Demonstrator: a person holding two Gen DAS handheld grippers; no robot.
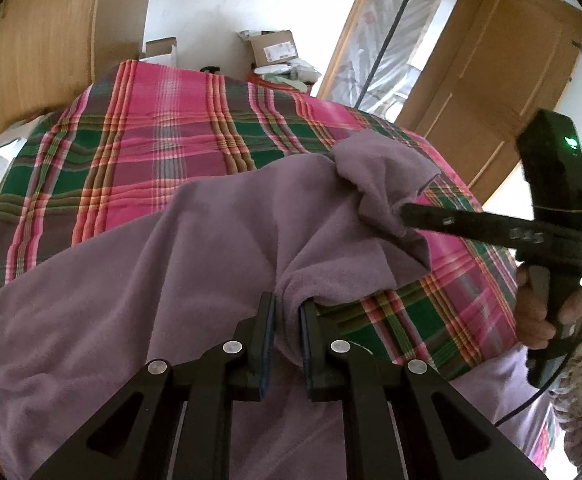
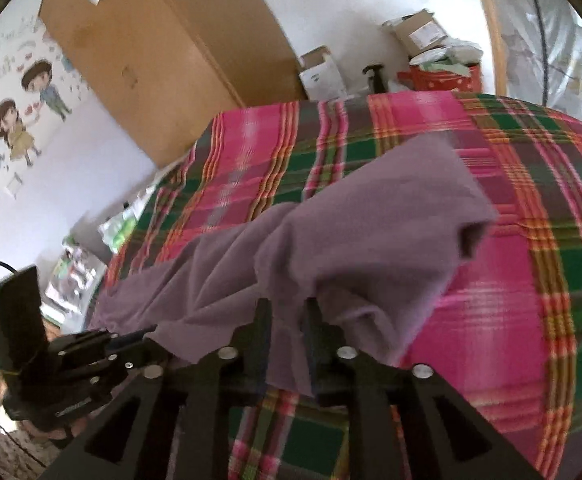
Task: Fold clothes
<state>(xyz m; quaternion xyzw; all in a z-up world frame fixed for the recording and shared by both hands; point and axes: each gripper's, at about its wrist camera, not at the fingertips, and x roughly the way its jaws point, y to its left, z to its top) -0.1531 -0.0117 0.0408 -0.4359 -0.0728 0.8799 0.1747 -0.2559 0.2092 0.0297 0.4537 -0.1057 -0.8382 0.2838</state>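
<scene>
A mauve fleece garment (image 1: 219, 240) lies across a bed covered with a pink and green plaid sheet (image 1: 151, 132). My left gripper (image 1: 287, 312) is shut on a bunched fold of the garment near the bottom centre of the left wrist view. To its right, my right gripper (image 1: 405, 210) pinches another part of the fleece and lifts it off the sheet. In the right wrist view, the right gripper (image 2: 287, 312) is shut on the garment (image 2: 371, 216), whose free end hangs lifted above the sheet (image 2: 531, 280). The left gripper (image 2: 147, 332) grips the cloth at lower left.
A wooden wardrobe (image 2: 163, 52) stands behind the bed, and an open wooden door (image 1: 499, 88) is at the right. Cardboard boxes (image 1: 275, 46) and a red container (image 2: 439, 76) sit past the bed's far edge. A person's hand (image 1: 539, 312) holds the right gripper's handle.
</scene>
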